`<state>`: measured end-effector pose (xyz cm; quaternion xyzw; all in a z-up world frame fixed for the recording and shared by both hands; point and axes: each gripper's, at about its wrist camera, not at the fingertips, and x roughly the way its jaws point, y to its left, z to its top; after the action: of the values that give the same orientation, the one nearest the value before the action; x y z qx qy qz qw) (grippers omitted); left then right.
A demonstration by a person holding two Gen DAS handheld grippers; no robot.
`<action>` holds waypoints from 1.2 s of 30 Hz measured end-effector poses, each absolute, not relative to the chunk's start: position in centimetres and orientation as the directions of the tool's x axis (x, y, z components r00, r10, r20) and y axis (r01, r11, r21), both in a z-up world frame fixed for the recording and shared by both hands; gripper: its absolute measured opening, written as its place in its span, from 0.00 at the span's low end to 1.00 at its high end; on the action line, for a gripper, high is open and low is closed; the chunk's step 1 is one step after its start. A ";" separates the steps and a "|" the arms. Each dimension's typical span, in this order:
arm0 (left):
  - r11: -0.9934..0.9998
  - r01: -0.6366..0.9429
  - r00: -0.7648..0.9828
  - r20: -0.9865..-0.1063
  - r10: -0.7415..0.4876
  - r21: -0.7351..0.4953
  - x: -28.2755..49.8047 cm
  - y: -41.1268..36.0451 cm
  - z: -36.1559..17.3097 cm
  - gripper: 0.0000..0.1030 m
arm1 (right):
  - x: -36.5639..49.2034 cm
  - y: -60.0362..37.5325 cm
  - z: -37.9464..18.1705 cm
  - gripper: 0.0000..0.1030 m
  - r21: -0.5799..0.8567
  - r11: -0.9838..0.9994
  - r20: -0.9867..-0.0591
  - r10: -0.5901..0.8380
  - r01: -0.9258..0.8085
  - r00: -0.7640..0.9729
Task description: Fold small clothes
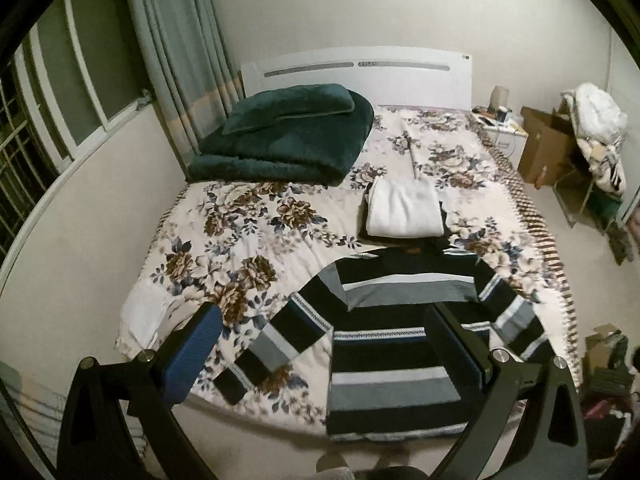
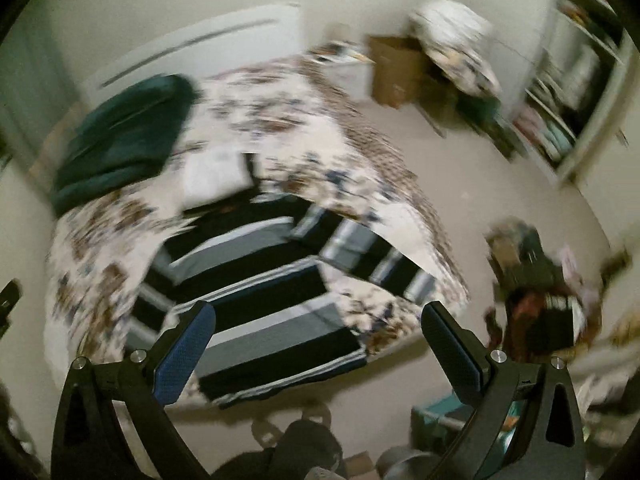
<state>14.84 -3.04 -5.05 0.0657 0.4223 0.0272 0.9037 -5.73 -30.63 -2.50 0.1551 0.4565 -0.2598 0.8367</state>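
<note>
A sweater [image 1: 396, 344] lies spread flat on the bed [image 1: 248, 248] at its near edge, with a stack of folded clothes [image 1: 404, 210] just behind it. A folded blanket [image 1: 288, 136] sits farther back to the left, before the headboard [image 1: 360, 74], and cardboard boxes [image 1: 548, 148] stand right of the bed.

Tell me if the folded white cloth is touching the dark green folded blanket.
Apart. The left wrist view shows a strip of floral bedspread between the folded white cloth and the dark green folded blanket.

The left gripper [image 1: 322, 344] and the right gripper [image 2: 318, 340] are both hanging in the air with jaws spread wide, gripping nothing.
</note>
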 end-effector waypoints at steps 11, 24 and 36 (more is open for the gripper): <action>0.970 -0.023 0.446 -0.866 0.227 0.243 23.3 -10.7 -26.0 1.00 | -4.2 -57.2 -29.3 0.76 0.161 0.514 -0.951 -0.148 0.843 0.272; 0.942 -0.074 0.220 -0.916 0.335 0.327 29.6 -14.1 -48.8 1.00 | -2.0 -72.9 -57.8 0.76 0.150 0.167 -0.986 -0.042 0.975 0.159; 0.941 -0.158 0.210 -0.921 0.328 0.299 30.5 -10.2 -50.2 1.00 | 6.0 -69.1 -53.9 0.09 0.142 0.396 -0.947 -0.212 0.907 0.241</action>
<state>30.54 -10.21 -50.23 0.0698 0.6087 0.1567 0.7746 6.01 -69.13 -53.91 0.3732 0.4656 -0.4034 0.6937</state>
